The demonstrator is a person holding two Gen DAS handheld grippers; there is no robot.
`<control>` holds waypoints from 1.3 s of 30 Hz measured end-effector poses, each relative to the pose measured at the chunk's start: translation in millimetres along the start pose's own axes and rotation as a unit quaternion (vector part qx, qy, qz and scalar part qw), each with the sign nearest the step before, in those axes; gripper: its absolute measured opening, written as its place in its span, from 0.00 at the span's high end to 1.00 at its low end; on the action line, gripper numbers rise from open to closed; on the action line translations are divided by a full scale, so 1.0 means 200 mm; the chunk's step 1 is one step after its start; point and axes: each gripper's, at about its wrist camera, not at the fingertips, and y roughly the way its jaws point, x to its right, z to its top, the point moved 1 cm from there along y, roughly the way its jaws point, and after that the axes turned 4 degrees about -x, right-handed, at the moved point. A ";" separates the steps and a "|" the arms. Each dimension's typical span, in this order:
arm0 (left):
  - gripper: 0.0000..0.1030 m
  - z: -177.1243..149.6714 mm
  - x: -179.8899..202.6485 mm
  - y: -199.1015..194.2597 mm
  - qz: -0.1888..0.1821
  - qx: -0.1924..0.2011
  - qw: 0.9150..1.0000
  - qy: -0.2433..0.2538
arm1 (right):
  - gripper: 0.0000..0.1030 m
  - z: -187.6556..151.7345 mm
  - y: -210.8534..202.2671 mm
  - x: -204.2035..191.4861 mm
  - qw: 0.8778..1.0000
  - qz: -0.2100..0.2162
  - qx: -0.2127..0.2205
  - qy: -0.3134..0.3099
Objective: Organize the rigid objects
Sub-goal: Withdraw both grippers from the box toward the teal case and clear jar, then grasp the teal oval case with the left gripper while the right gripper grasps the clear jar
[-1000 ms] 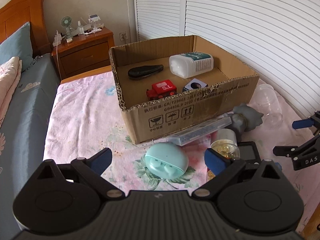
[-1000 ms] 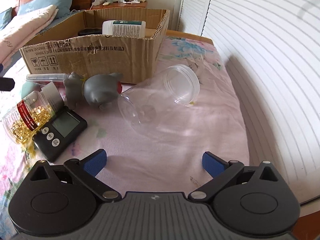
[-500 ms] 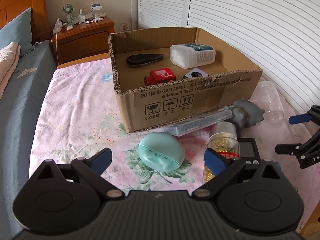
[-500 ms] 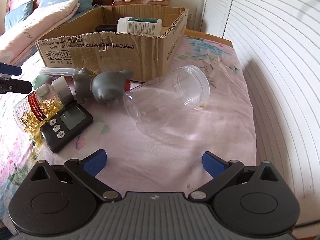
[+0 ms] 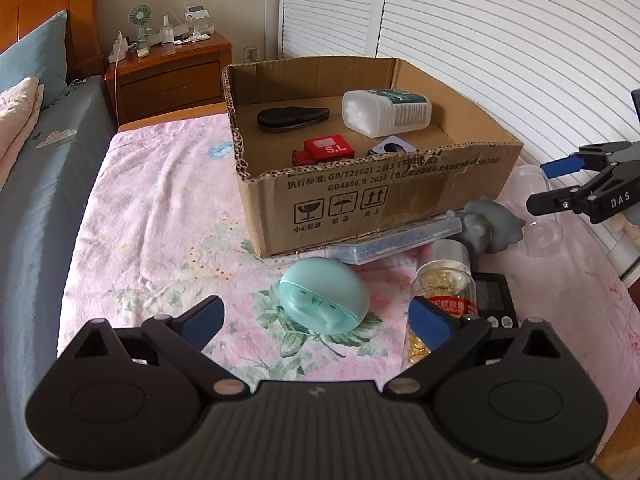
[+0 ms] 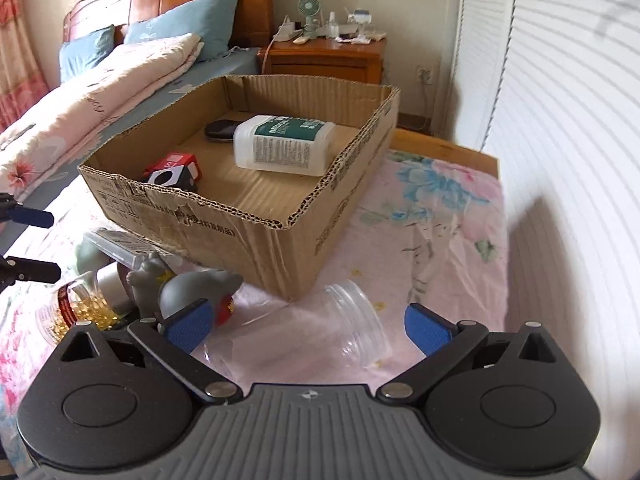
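Right tool (image 6: 306,326), fingers spread, has dropped closer over the clear jar (image 6: 304,336) lying at lower centre beside the cardboard box (image 6: 256,232), probably lining up a grasp; left tool (image 5: 316,320) spread, empty.

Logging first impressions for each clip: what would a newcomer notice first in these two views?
The open cardboard box on the pink floral bedspread, already holding a white bottle, a red toy and a dark case. Next, the clutter along its front: a mint egg-shaped case, a jar of golden capsules, a grey toy. In the right wrist view, a clear plastic jar lies on its side between the open fingers.
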 end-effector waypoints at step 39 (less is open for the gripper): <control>0.09 0.03 -0.02 0.24 -0.048 -0.022 0.995 0.090 | 0.00 -0.37 0.01 -0.34 0.989 -0.129 -0.005 0.078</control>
